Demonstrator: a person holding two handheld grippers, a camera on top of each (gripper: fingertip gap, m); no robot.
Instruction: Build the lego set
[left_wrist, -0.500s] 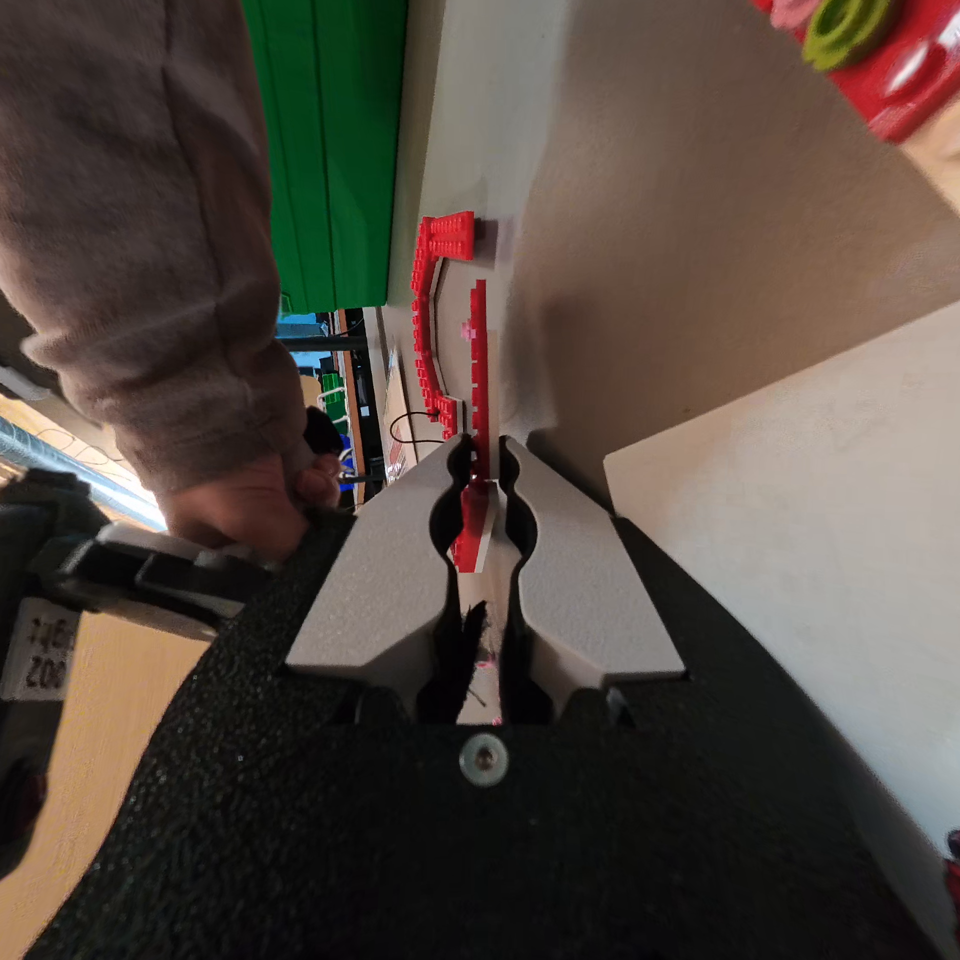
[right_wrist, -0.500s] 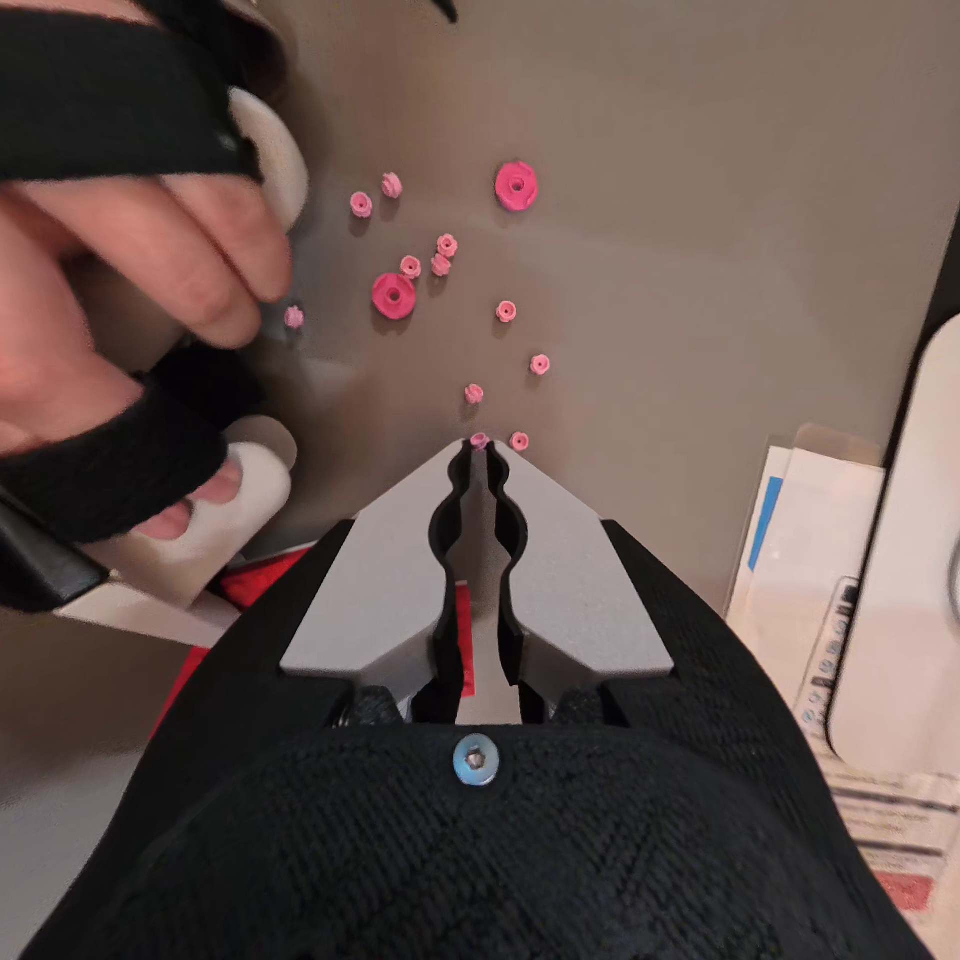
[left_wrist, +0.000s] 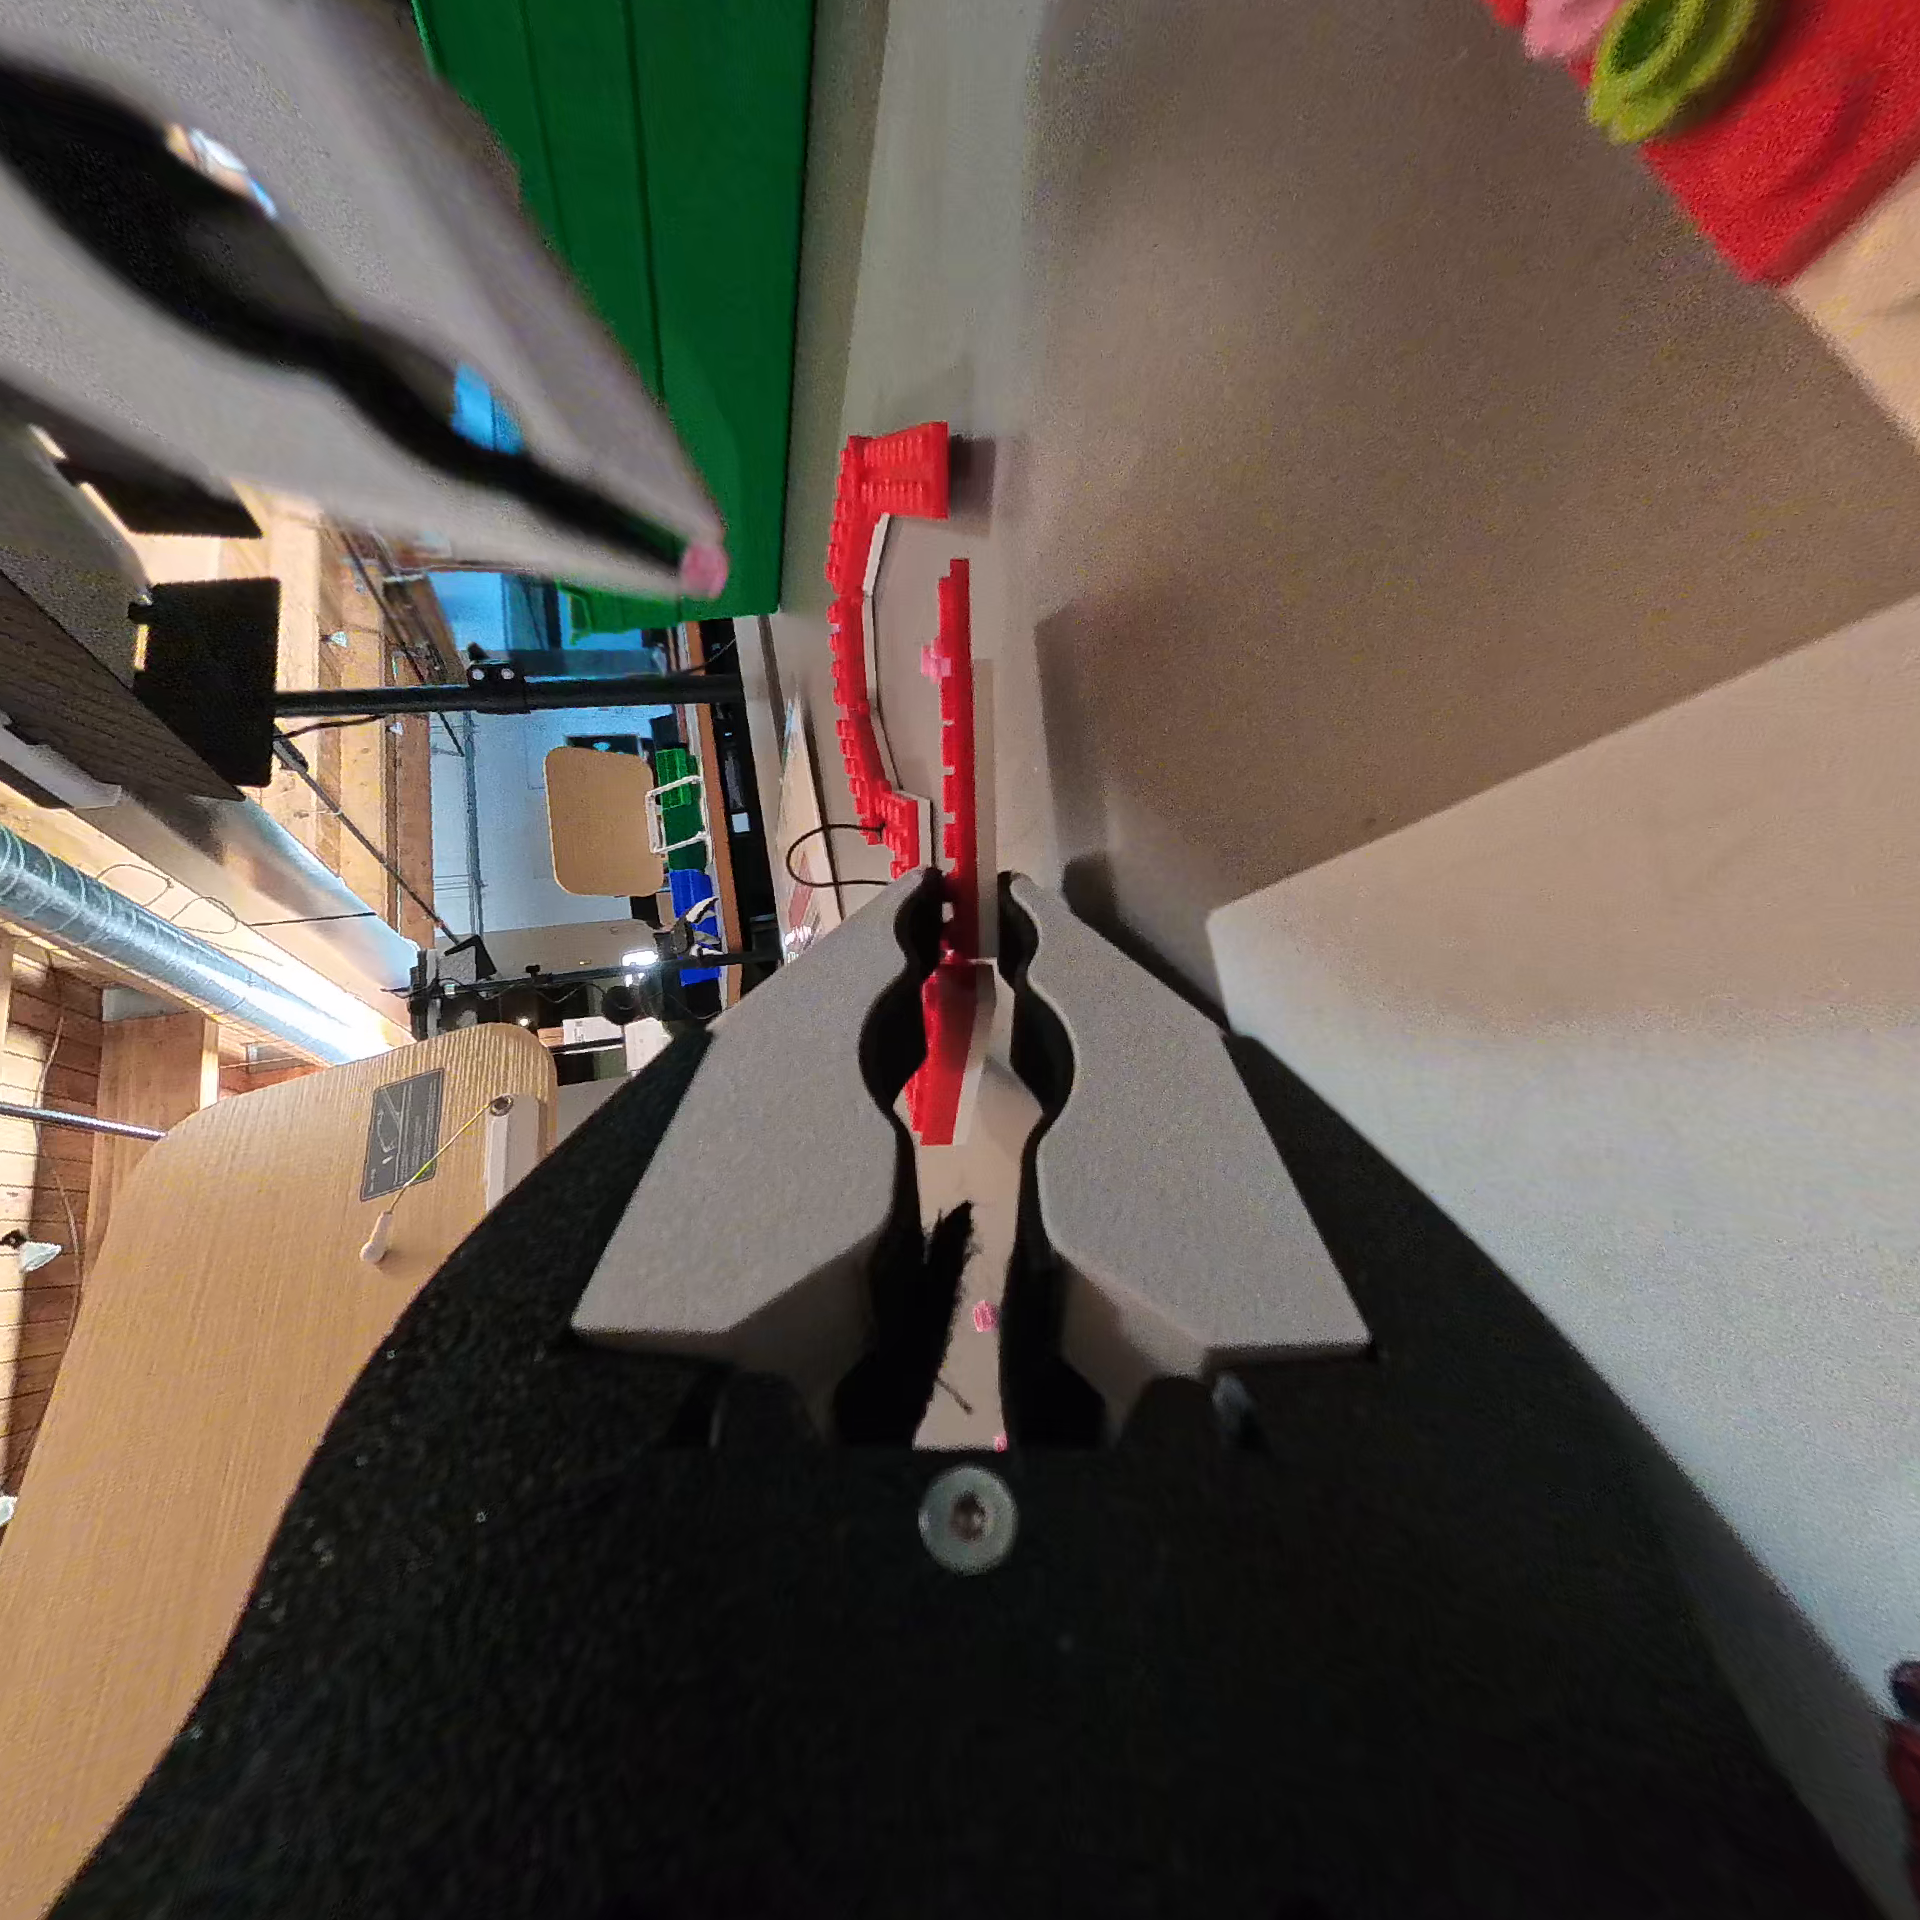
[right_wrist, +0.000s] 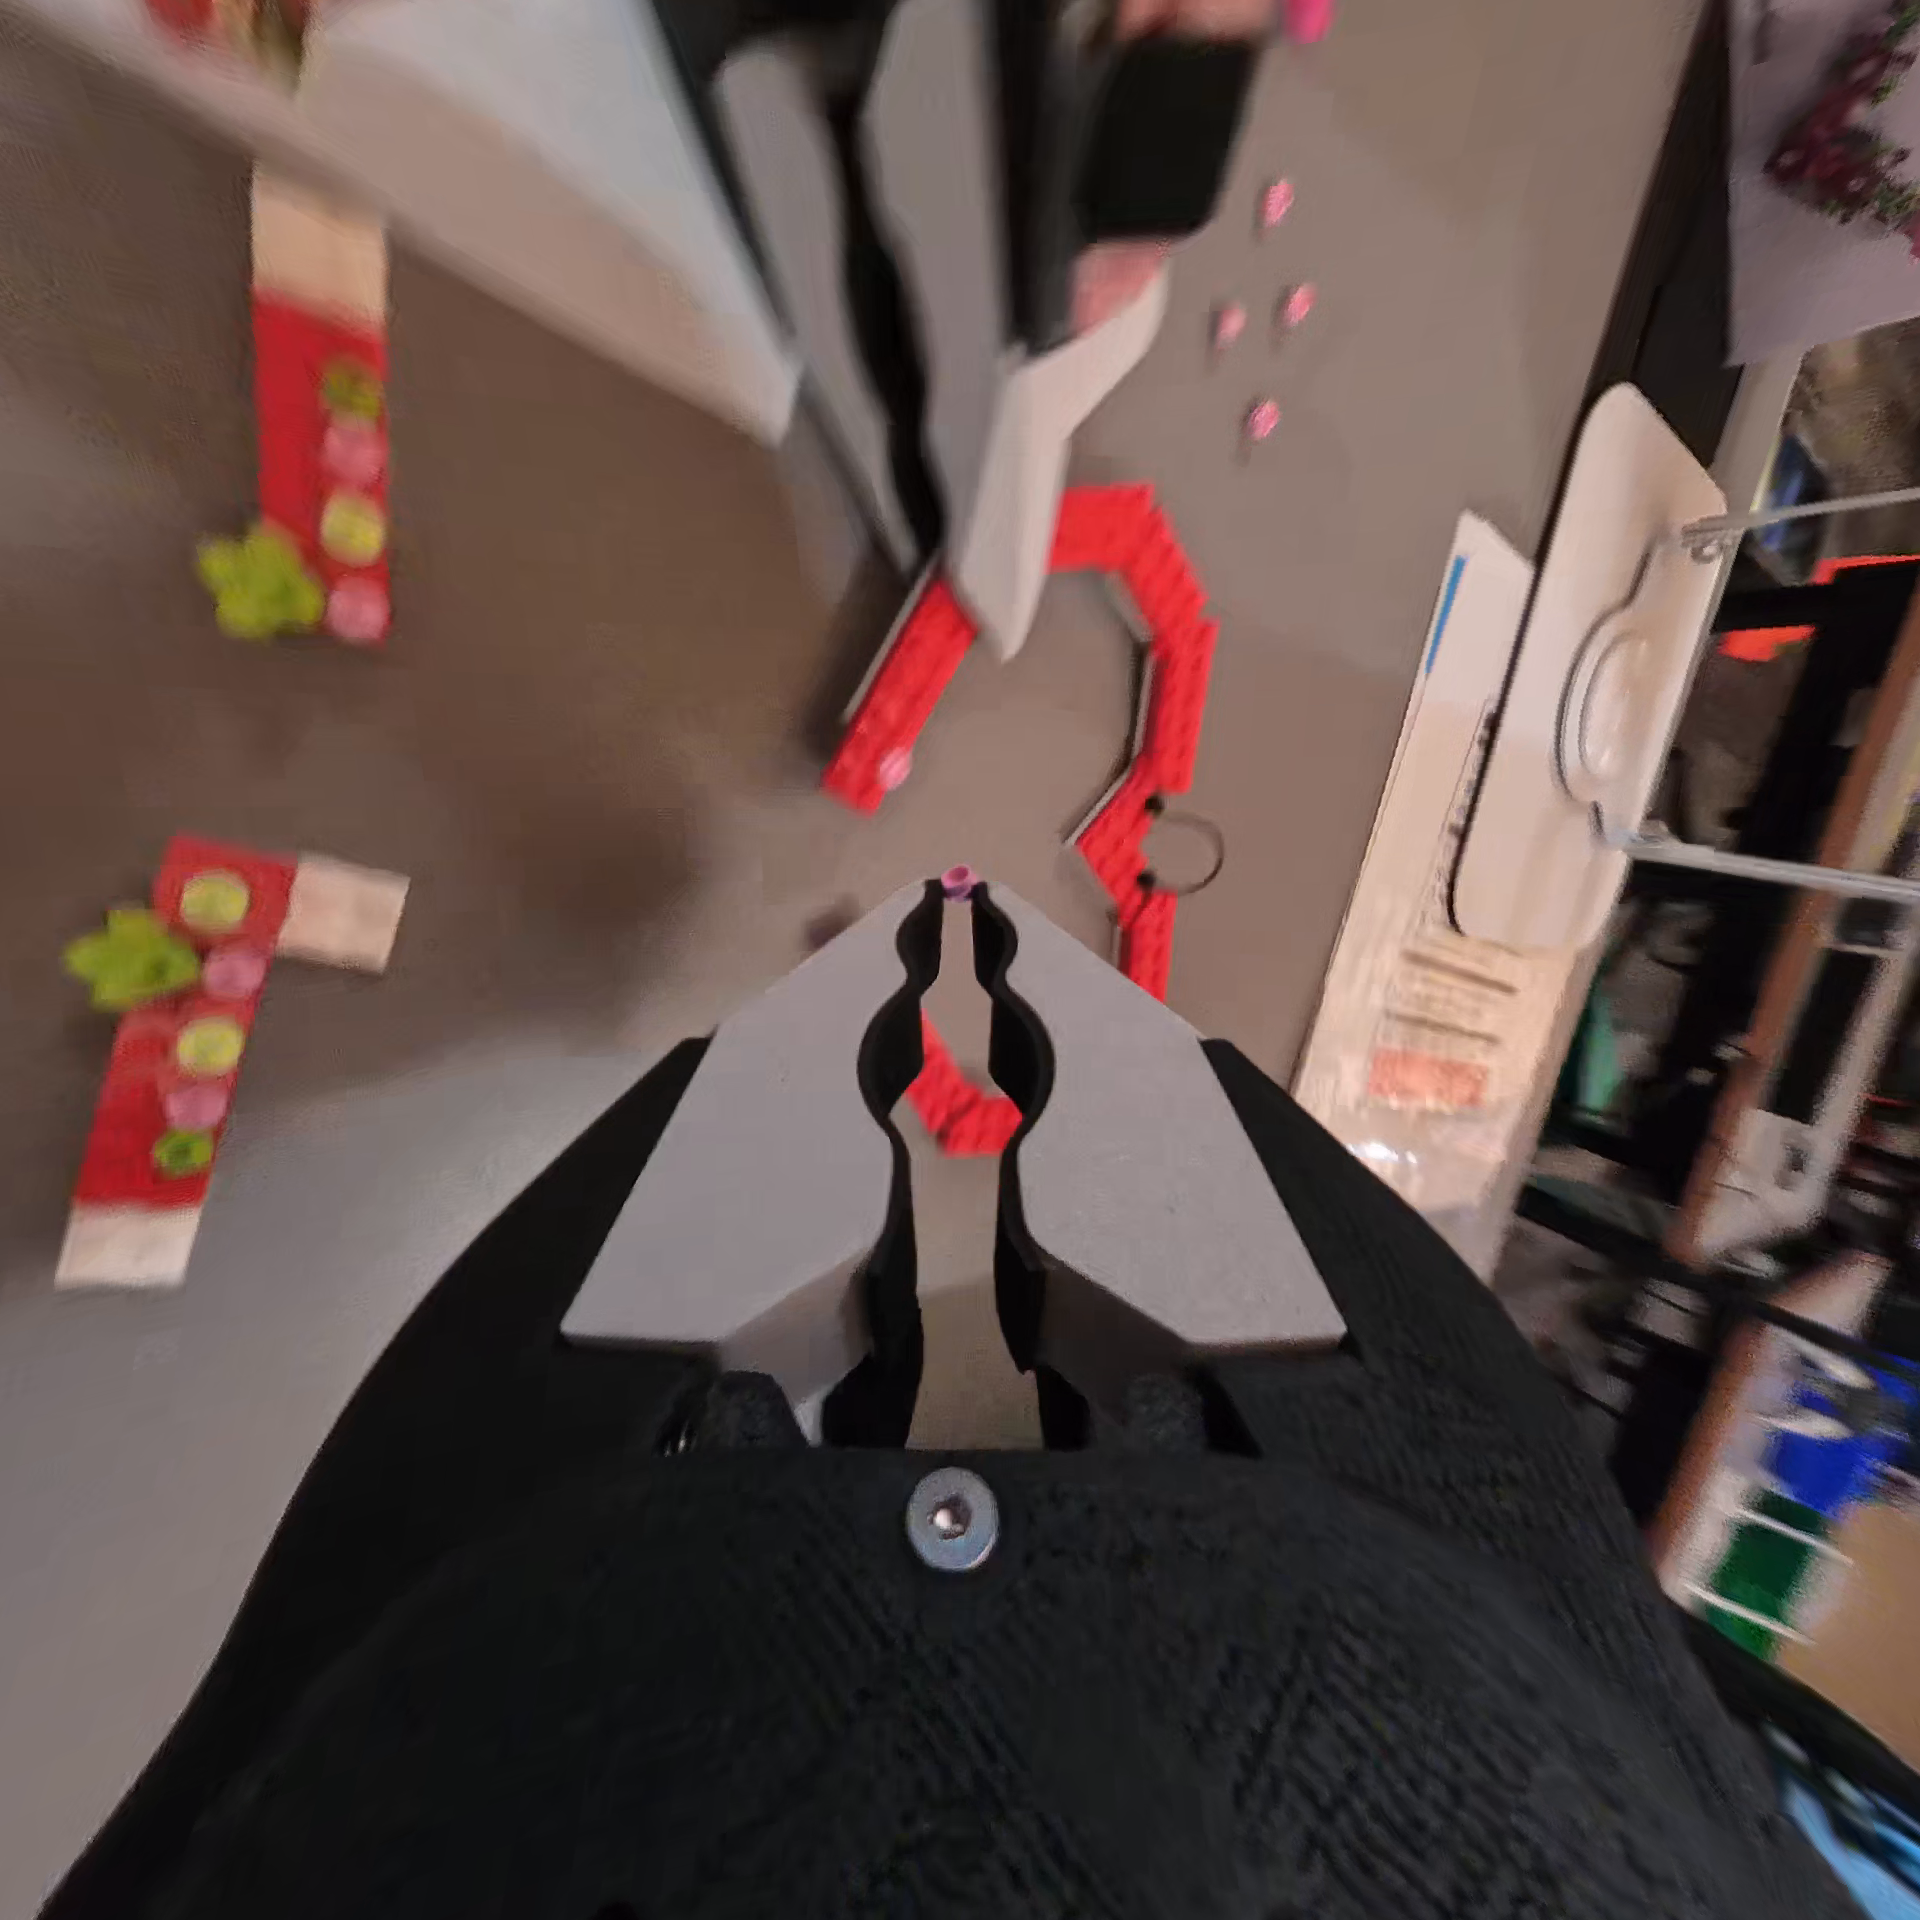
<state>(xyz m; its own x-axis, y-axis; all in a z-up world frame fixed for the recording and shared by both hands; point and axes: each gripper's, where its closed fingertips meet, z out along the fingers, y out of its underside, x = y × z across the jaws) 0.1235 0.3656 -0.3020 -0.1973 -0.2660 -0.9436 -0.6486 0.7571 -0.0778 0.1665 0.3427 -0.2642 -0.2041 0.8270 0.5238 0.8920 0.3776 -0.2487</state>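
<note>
Far left on the grey table: two red strips with green and pink rounds on top, each with a pale end. Both long, both lying nearly straight up the right wrist view. Lower strip tilted a bit, with a green leafy bit beside it.

In the middle: left gripper coming down from the top, blurred. Fingers squeezed shut on one end of a red plate. Plate long and thin, with a white edge. Slanting in this view, far end down and to the left, held end up and to the right. One pink stud on top near the free end.

In the left wrist view, same red plate seen edge-on, running straight ahead from between the fingers, studs facing left.

Just below the middle: right gripper, above the table. Tips nearly closed, pinching a tiny pink stud right at the very end.

Right of that: a red arch made of plates, flat on the table, bending like a big letter C with the open side to the left. Small black loop at its lower part.

Above the arch: a few loose pink studs, too blurry to count.

Far right: white booklet and a white tray at the table edge.
</note>
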